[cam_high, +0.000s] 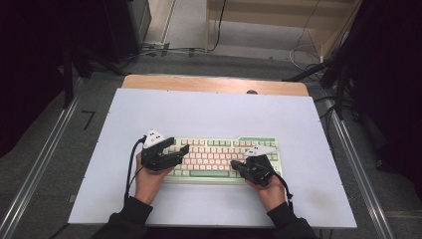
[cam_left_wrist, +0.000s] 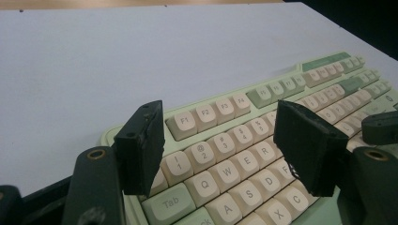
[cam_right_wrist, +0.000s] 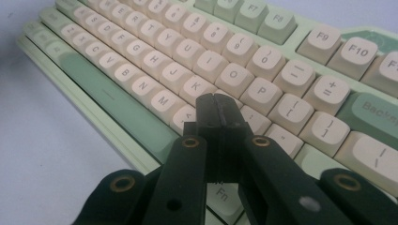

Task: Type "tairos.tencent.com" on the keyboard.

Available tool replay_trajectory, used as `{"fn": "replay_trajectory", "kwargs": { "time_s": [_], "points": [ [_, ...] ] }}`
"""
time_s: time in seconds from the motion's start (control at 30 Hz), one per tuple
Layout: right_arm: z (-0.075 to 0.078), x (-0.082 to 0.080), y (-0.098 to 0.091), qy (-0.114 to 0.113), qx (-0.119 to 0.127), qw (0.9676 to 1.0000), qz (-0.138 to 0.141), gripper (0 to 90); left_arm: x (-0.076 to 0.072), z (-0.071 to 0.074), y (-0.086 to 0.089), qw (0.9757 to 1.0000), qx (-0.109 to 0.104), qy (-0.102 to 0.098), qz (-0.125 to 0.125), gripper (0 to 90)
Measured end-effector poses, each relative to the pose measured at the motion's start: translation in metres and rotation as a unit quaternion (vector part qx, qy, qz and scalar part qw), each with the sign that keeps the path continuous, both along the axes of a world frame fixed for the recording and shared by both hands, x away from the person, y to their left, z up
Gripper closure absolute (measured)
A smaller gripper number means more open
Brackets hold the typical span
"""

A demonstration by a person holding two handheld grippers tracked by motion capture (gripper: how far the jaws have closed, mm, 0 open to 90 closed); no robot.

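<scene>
- Left hand-held gripper (cam_left_wrist: 220, 150) spread wide above keyboard (cam_high: 219, 149), pressing nothing.
- Right hand-held gripper (cam_right_wrist: 217, 110) clenched empty, tip near K; typing apparently underway, progress unclear.

The right claw (cam_right_wrist: 217, 110) has its black jaws pressed together, tips over the keyboard (cam_right_wrist: 263, 89) just near the K and L keys. The green space bar (cam_right_wrist: 110, 96) lies left, the pale bench (cam_right_wrist: 42, 154) beyond it.
</scene>
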State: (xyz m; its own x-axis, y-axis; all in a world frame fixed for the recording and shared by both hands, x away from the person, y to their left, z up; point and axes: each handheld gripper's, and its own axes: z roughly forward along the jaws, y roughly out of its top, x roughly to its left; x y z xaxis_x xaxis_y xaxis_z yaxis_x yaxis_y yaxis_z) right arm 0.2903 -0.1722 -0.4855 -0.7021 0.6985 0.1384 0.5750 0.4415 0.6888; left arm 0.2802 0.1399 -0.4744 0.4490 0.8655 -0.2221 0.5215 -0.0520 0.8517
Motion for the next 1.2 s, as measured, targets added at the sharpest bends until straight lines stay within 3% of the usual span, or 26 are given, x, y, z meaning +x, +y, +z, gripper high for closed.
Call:
{"fn": "replay_trajectory", "kwargs": {
  "time_s": [0.1,0.23,0.3,0.4,0.5,0.7,0.83,0.97,1.2],
  "points": [
    [0.001,0.0,0.0,-0.001,-0.002,1.0,0.001,87.8,-0.001,0.0,-0.001,1.0,0.002,-0.001,-0.001,34.6],
    [0.011,0.0,-0.007,-0.018,0.04,0.999,-0.009,86.3,0.0,0.001,0.001,1.0,-0.002,-0.001,0.0,34.6],
    [0.016,0.0,-0.013,-0.026,0.062,0.9977,-0.015,75.7,0.0,0.0,0.001,1.0,-0.001,0.001,-0.001,34.6],
    [0.022,0.002,-0.019,-0.038,0.085,0.9952,-0.029,43.6,0.0,0.0,0.0,1.0,-0.002,0.0,-0.004,34.6],
    [0.023,0.004,-0.024,-0.04,0.094,0.9934,-0.051,30.4,0.0,0.0,-0.001,1.0,-0.001,0.001,-0.003,34.6],
    [0.024,0.008,-0.03,-0.039,0.102,0.9917,-0.067,27.6,-0.001,0.0,-0.002,1.0,-0.002,-0.001,-0.008,36.3],
    [0.023,0.009,-0.03,-0.036,0.1,0.992,-0.069,27.6,-0.002,0.0,-0.004,0.9998,-0.002,0.0,-0.021,42.3],
    [0.022,0.01,-0.029,-0.035,0.098,0.9922,-0.068,27.8,-0.004,-0.001,-0.007,0.9987,-0.002,0.001,-0.051,56.5],
    [0.022,0.01,-0.027,-0.033,0.094,0.9928,-0.067,28.4,-0.007,0.002,-0.014,0.995,-0.008,0.004,-0.099,90.0]
  ]
}}
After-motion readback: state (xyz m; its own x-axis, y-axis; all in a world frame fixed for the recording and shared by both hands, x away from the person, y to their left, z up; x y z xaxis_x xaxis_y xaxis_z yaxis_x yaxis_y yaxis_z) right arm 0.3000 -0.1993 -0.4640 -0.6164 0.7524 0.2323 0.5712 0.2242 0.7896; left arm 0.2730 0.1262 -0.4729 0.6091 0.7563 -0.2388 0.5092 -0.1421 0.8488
